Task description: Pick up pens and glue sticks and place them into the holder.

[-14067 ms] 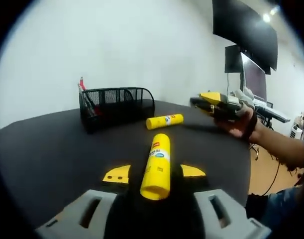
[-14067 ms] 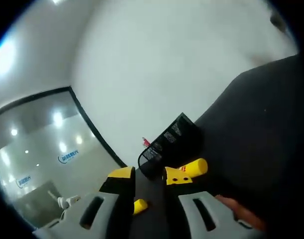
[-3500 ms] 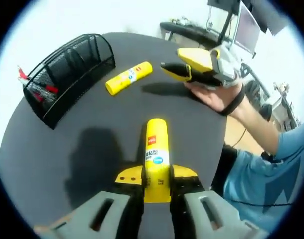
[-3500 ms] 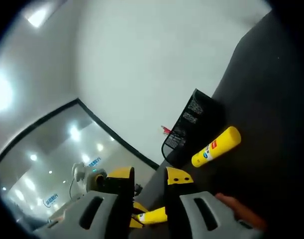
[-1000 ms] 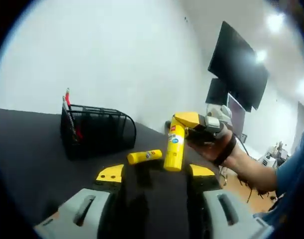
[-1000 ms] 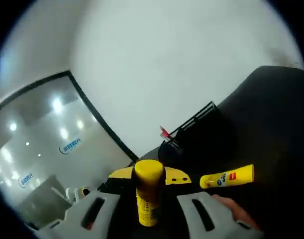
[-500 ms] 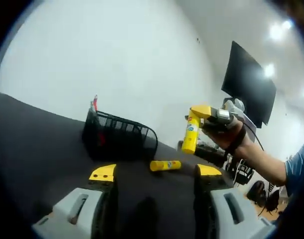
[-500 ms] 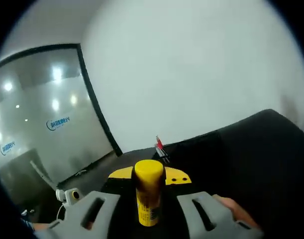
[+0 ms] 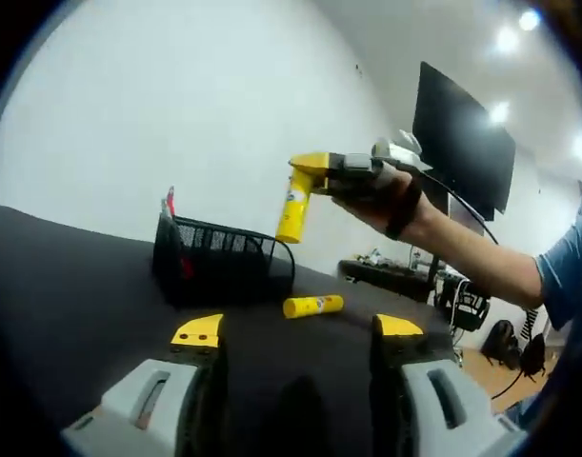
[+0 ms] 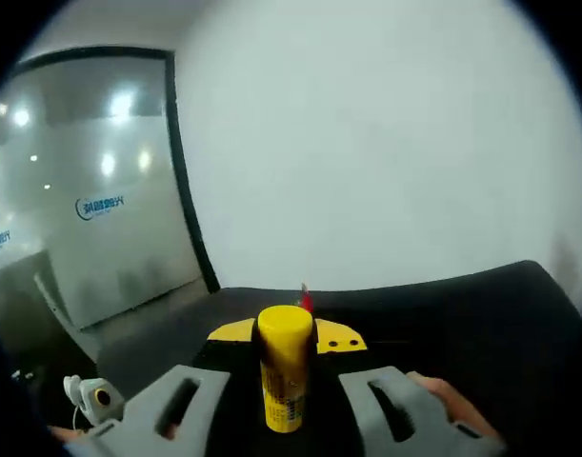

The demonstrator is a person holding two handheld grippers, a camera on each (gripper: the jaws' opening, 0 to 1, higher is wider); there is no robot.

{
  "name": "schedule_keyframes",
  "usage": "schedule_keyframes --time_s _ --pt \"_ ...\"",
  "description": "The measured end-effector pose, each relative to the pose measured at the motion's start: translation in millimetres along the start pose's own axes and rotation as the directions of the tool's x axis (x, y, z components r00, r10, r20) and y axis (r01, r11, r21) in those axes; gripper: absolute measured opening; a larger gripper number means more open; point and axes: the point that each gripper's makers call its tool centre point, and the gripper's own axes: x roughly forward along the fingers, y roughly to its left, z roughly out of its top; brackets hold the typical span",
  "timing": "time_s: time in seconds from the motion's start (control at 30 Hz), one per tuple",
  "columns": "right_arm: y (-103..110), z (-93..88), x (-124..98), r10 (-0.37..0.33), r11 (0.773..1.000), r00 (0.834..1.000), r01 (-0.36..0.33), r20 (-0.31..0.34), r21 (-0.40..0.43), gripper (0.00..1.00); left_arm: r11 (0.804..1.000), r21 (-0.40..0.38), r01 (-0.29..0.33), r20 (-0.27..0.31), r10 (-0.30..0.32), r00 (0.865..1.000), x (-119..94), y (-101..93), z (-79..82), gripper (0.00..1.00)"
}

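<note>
In the left gripper view, my right gripper [image 9: 308, 164] hangs above the right end of the black mesh holder [image 9: 222, 271], shut on a yellow glue stick [image 9: 292, 207] that points down. A red pen [image 9: 170, 206] stands in the holder's left end. A second yellow glue stick [image 9: 312, 306] lies on the black table [image 9: 71, 286] just right of the holder. My left gripper [image 9: 295, 331] is open with nothing between its jaws. In the right gripper view, the held glue stick [image 10: 286, 379] stands between the shut jaws of my right gripper [image 10: 285, 335], with a red pen tip [image 10: 307, 302] just beyond.
A dark monitor [image 9: 460, 143] hangs on the white wall at the right, with office chairs and a desk [image 9: 405, 281] below it. A person's hand and blue sleeve [image 9: 562, 271] reach in from the right. A glass partition [image 10: 90, 228] stands behind the table.
My right gripper has carried its glue stick leftward, from beside the holder to above its right end. My left gripper stays open and near the table.
</note>
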Motion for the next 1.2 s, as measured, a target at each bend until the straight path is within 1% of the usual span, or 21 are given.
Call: schedule_keyframes --time_s 0.13,0.2,0.3,0.4,0.57,0.7,0.83,1.0,1.2 --pt "-0.1 -4.8 19.6 -0.01 0.999 1.0 0.01 -0.012 -0.033 0.18 1.0 -0.009 -0.006 0.023 0.006 1.0 -1.2 1.0 4.4 0.56" --pt "0.3 -9.8 28.3 -0.02 0.998 1.0 0.019 -0.016 -0.053 0.18 1.0 -0.01 -0.006 0.032 0.006 0.999 -1.8 -2.5 5.3 0.56" --pt "0.9 -17.4 40.1 -0.023 0.998 0.999 0.021 -0.023 -0.066 0.18 1.0 -0.011 -0.004 0.039 0.004 0.999 -1.9 1.4 6.8 0.56" --pt "1.6 -25.6 51.0 -0.031 0.995 0.999 0.029 -0.025 -0.098 0.18 1.0 -0.006 0.001 0.034 -0.001 0.999 -0.6 2.7 5.9 0.55" --pt "-0.8 -33.1 67.9 -0.037 0.991 0.999 0.035 -0.019 -0.127 0.18 1.0 0.011 0.018 0.024 -0.018 1.0 -1.4 -3.3 3.7 0.55" --pt "-1.3 -36.8 78.0 -0.034 0.992 0.999 0.033 -0.01 -0.123 0.18 1.0 0.016 0.021 0.021 -0.022 1.0 -2.4 -5.6 2.7 0.55" --pt "0.0 -41.6 87.0 -0.038 0.986 0.999 0.037 -0.002 -0.162 0.18 0.999 0.017 0.027 0.023 -0.027 0.999 -3.2 -7.8 2.5 0.55" --pt "3.6 -48.4 98.4 -0.029 0.984 1.0 0.03 0.005 -0.177 0.18 0.999 0.021 0.034 0.018 -0.034 0.999 -1.7 -6.6 1.0 0.55" --pt "4.9 -57.3 110.2 -0.034 0.978 0.999 0.036 0.014 -0.207 0.18 0.999 0.024 0.037 0.017 -0.037 0.999 -3.0 -7.9 0.2 0.55"
